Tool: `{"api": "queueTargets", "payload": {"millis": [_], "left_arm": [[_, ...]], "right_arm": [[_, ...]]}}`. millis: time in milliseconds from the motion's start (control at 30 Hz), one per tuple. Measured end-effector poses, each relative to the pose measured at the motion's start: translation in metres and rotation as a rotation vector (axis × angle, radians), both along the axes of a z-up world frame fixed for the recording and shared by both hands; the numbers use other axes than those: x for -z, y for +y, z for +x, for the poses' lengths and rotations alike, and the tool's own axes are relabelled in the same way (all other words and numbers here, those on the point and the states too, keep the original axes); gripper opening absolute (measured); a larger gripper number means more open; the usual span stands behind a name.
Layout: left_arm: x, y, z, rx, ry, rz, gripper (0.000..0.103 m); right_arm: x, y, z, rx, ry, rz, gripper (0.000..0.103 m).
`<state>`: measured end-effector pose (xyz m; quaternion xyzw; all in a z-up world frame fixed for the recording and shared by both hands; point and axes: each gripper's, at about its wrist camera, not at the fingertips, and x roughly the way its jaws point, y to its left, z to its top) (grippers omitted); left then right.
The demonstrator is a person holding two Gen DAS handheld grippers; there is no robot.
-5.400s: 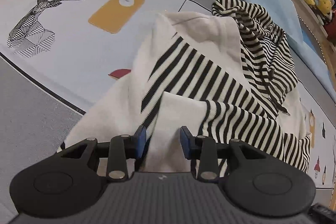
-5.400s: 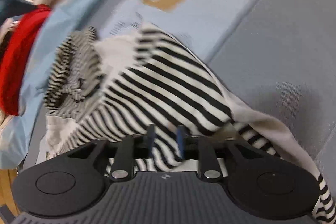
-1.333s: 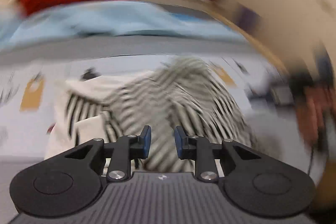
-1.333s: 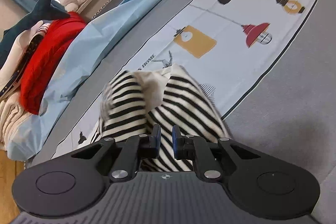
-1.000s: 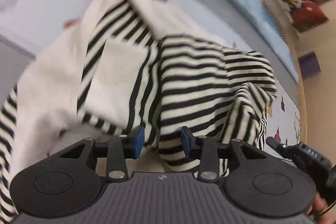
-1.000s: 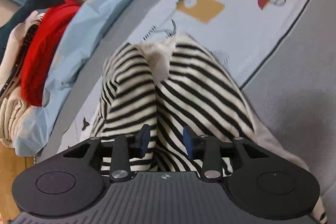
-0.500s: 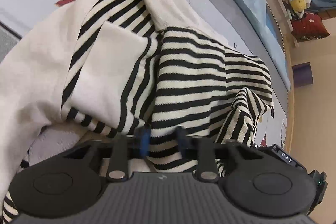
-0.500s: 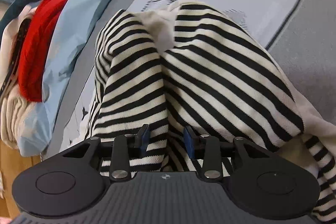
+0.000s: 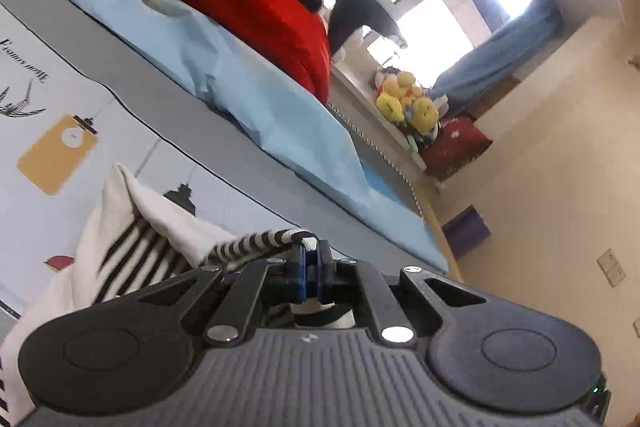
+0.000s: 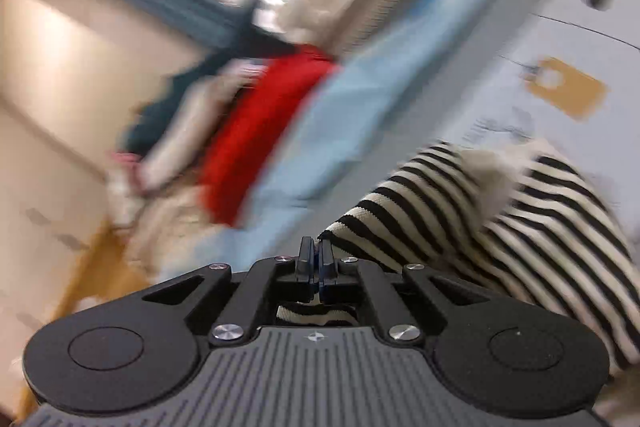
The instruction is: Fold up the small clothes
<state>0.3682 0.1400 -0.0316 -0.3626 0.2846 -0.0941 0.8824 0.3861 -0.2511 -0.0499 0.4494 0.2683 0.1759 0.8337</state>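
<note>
On the bed, whose cover (image 9: 48, 75) is printed with lamps and a deer, the striped garment (image 9: 132, 251) is gathered in a heap, part of it cream and part black-and-white. Its striped edge is pinched between the pads of the left tool (image 9: 311, 261), which is clenched on the cloth; a fold of the knit is seen rising above the blue pads and more of it below them. From the right wrist view, the right tool (image 10: 316, 261) is likewise clamped on the same garment (image 10: 520, 227), with a striped band caught behind its closed fingers and the rest of the cloth draped to the right. That view is blurred. Beyond the garment, a light blue sheet (image 9: 256, 99) is spread along the bed, and a red blanket (image 9: 248, 3) is piled on it. Yellow plush toys (image 9: 408, 107) are set on the window ledge.
</note>
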Motion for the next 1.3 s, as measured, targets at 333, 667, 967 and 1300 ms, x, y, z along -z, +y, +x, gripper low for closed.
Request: {"api": "queueTargets", "payload": {"millis": [333, 667, 967, 1300], "left_arm": [[0.085, 0.013, 0.003, -0.009, 0.63, -0.051, 0.007], [0.084, 0.014, 0.005, -0.022, 0.678, -0.06, 0.042], [0.104, -0.007, 0.018, -0.042, 0.696, -0.089, 0.012], [0.03, 0.017, 0.016, -0.002, 0.012, -0.302, 0.006]], "right_arm": [[0.055, 0.02, -0.012, -0.179, 0.603, -0.27, 0.001], [0.044, 0.013, -0.004, -0.118, 0.541, -0.295, 0.037], [0.064, 0.001, 0.022, 0.039, 0.506, -0.248, 0.04], [0.057, -0.014, 0.012, 0.161, 0.236, 0.16, 0.002]]}}
